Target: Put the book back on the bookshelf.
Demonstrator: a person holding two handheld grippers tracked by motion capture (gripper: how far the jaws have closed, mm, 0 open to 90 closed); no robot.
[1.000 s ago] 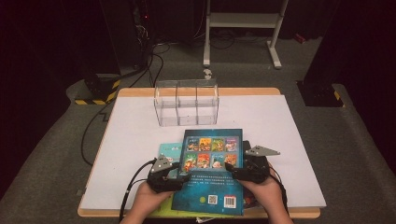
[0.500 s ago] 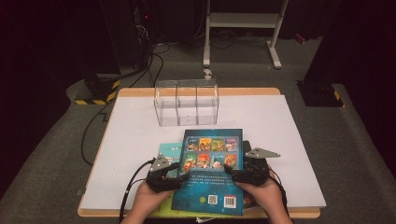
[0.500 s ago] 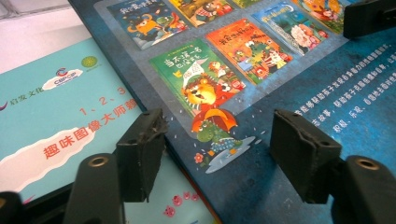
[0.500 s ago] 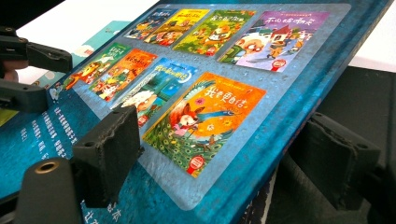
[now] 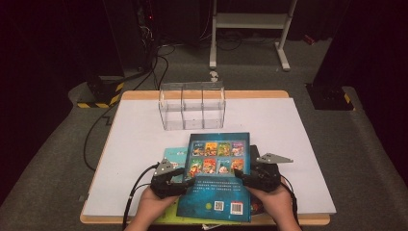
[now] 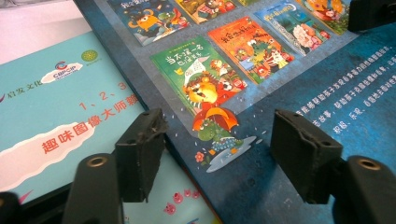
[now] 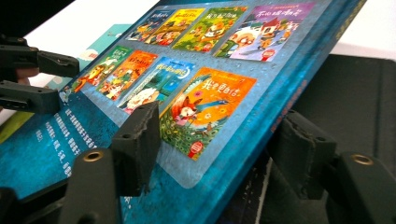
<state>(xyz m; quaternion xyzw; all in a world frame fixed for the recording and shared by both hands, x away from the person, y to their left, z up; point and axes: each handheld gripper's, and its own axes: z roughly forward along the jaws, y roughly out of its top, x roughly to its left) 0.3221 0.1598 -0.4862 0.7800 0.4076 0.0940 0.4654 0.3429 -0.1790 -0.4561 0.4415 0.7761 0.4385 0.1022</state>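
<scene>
A dark blue picture book (image 5: 219, 178) lies on top of a stack at the table's near edge. My left gripper (image 5: 187, 179) is at its left edge. In the left gripper view the jaws (image 6: 222, 154) stand apart, one over the blue book (image 6: 280, 70), the other over a teal book (image 6: 56, 102) beneath. My right gripper (image 5: 240, 177) is at the right edge. Its jaws (image 7: 219, 140) have just been closing with the blue book's (image 7: 187, 93) edge between them: one pad above the cover, one beside the edge, neither clearly pressing.
A clear plastic organizer (image 5: 192, 106) with three compartments stands at the back of the white table (image 5: 134, 144). Under the blue book lie the teal book (image 5: 173, 156), a black book (image 7: 359, 93) and a green one (image 5: 183, 219). Both hands come in from the near edge.
Both hands and the blue book stay where they were in the high view. No clear motion shows there.
</scene>
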